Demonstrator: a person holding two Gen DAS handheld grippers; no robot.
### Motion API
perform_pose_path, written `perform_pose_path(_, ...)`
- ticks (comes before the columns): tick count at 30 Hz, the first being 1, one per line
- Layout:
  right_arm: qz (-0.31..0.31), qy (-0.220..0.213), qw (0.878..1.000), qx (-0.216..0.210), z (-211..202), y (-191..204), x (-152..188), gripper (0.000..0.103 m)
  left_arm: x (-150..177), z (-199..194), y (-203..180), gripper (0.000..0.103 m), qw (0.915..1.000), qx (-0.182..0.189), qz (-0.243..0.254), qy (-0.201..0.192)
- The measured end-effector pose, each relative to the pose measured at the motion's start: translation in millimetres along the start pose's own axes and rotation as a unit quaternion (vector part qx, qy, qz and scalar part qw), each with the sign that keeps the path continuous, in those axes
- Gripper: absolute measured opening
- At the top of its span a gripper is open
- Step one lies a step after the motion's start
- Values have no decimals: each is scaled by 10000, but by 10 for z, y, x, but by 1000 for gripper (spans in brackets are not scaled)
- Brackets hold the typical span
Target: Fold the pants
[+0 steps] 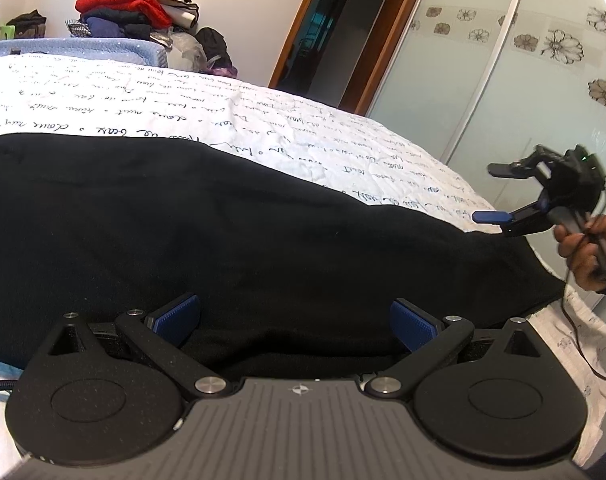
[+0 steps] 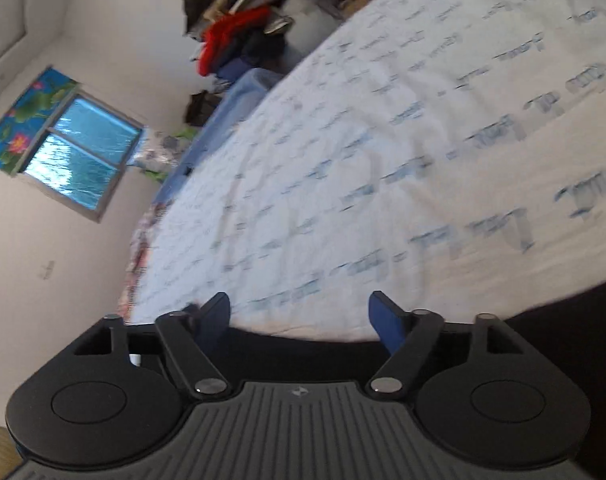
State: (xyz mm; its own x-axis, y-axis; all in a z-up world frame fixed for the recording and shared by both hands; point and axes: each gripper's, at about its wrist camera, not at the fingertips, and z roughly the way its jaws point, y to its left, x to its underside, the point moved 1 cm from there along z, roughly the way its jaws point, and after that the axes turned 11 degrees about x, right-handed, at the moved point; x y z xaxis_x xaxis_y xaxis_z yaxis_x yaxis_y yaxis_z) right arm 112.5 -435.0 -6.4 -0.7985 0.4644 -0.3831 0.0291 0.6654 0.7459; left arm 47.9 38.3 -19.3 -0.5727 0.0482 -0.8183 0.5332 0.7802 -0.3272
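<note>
- The left tongs (image 1: 295,322) stand wide open with nothing between the blue pads (image 1: 179,318); they sit low over the near edge of the black pants (image 1: 223,232), though whether a pad touches the cloth cannot be told.
- The right tongs (image 2: 301,318) are also spread wide and hold nothing; the right wrist view is tilted and blurred, with dark cloth lying under and beside the fingers.
- From the left wrist view, the right tongs (image 1: 493,194) hang at the far right end of the pants, one blue pad near the cloth's edge and the other finger raised well above it, gripped by the person's right hand (image 1: 587,248) with a cable trailing down from it.
- The black pants lie spread flat across the near part of the bed (image 1: 183,96), stretching from the left edge of the view to the right corner of the mattress.
- The bed carries a white quilted cover printed with lines of dark handwriting, and a blue blanket (image 1: 83,46) lies along its far side.
- Beyond the bed stands a heap of clothes (image 1: 135,4) with a red garment on it, against a pale wall.
- To the right are a wood-framed doorway (image 1: 335,28) and frosted sliding panels (image 1: 523,60) with flower patterns.
- The right wrist view shows a window (image 2: 79,152) with a flowered blue valance above it.
</note>
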Motion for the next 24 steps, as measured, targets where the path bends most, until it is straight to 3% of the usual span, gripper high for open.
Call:
perform_pose_path(2,-210,215,9995,23,172,122,179,81,-2,17,-29,102,9999,-82,91,55)
perform_pose_path(4,-372,371,9974,487,389,110,325,78,-5,27,-62,102,9996,-163,188,109)
perform_pose_path(6,-225,-138,9978,611,347,65,447,75,-27,3,-102,102,9992,-291,219,178)
perform_pose_path(9,261,-1213,9828,1369,-157,65,538,76,-123,-160,-150,101,9995,-267,-99,116)
perform_pose_path(11,360,-1934,9684,1534,-545,46,726,81,-200,-314,-166,102,9990,-79,-406,-190)
perform_pose_path(13,808,-2386,9549,1571,-852,-90,891,98,-290,-430,-208,102,9974,5,-509,-506)
perform_pose_path(15,1290,-2342,9529,1428,-1059,-329,943,102,-426,-451,-268,102,9975,-51,-393,-582)
perform_pose_path(17,1476,-2210,9563,1216,-972,-333,964,102,-601,-387,-324,102,9989,-153,-61,-431)
perform_pose_path(19,1342,-2115,9636,930,-810,-189,924,102,-750,-298,-329,102,9976,-492,260,-419)
perform_pose_path(22,986,-1614,9809,458,-342,203,774,102,-892,-106,-191,102,9948,-883,347,-374)
perform_pose_path(24,474,-1228,9906,371,33,585,699,101,-936,83,-64,102,9875,-1547,272,-136)
